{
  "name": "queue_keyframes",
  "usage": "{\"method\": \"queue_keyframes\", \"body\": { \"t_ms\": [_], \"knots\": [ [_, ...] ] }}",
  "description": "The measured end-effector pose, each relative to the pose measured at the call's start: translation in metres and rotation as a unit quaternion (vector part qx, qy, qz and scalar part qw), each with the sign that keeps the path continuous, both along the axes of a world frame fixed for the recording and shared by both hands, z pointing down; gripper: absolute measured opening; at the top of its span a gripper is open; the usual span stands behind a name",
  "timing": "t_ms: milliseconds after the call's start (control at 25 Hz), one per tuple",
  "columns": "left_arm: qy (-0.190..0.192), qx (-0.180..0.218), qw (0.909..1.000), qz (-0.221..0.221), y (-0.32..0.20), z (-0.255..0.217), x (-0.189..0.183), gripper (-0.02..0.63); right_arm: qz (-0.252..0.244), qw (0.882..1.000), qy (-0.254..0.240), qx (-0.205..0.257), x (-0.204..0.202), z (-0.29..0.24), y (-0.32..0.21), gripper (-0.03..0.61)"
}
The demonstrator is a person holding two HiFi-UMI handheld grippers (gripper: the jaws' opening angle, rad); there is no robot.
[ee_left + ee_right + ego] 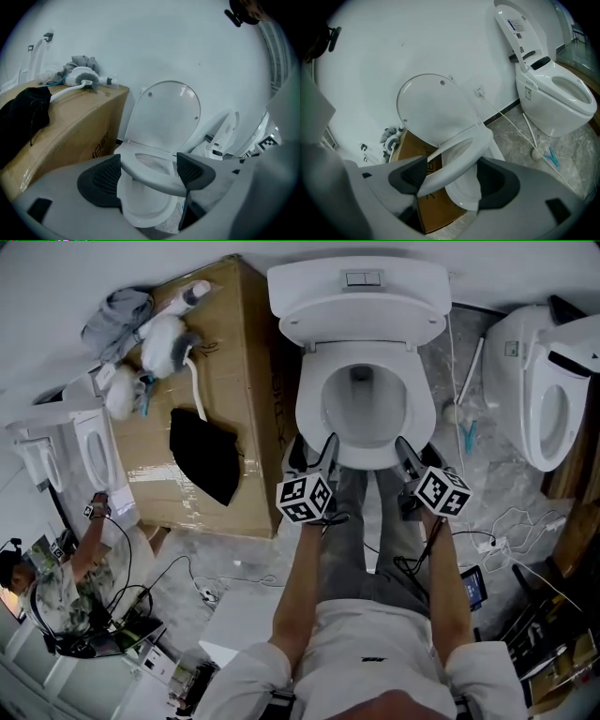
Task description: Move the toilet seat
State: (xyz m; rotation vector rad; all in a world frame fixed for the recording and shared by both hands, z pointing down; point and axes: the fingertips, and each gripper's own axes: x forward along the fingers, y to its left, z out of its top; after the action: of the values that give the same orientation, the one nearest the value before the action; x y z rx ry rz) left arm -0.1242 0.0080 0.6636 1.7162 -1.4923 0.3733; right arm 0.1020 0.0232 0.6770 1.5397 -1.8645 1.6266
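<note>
While the toilet [356, 296] beyond the fingers [105, 178] has its lid [166, 112] standing upright, we judge the task partway done. The toilet seat [150, 172] lies between both pairs of fingers, its front rim raised clear of the bowl beneath them but well short of the lid. The left gripper [149, 161] and right gripper [452, 164] each have their fingers spread wide yet pinching that rim. What is left is carrying the seat to its end position. Print on the cardboard box [438, 211] behind the right fingers is half hidden, and the label [515, 23] on the neighbouring toilet [553, 98] up and right of them is too small for us to read.
</note>
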Motion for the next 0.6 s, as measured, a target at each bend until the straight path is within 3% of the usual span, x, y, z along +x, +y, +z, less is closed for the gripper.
{"method": "queue_keyframes", "body": {
  "t_ms": [320,600],
  "knots": [
    [-0.019,0.028,0.998,0.053,-0.011,-0.027,0.007,0.37,0.02,1.0,-0.012,0.008,0.001,-0.014,-0.017,0.351],
    [-0.04,0.058,0.989,0.13,-0.012,-0.056,0.019,0.37,0.035,0.999,-0.023,0.011,0.001,-0.024,-0.031,0.35]
  ]
}}
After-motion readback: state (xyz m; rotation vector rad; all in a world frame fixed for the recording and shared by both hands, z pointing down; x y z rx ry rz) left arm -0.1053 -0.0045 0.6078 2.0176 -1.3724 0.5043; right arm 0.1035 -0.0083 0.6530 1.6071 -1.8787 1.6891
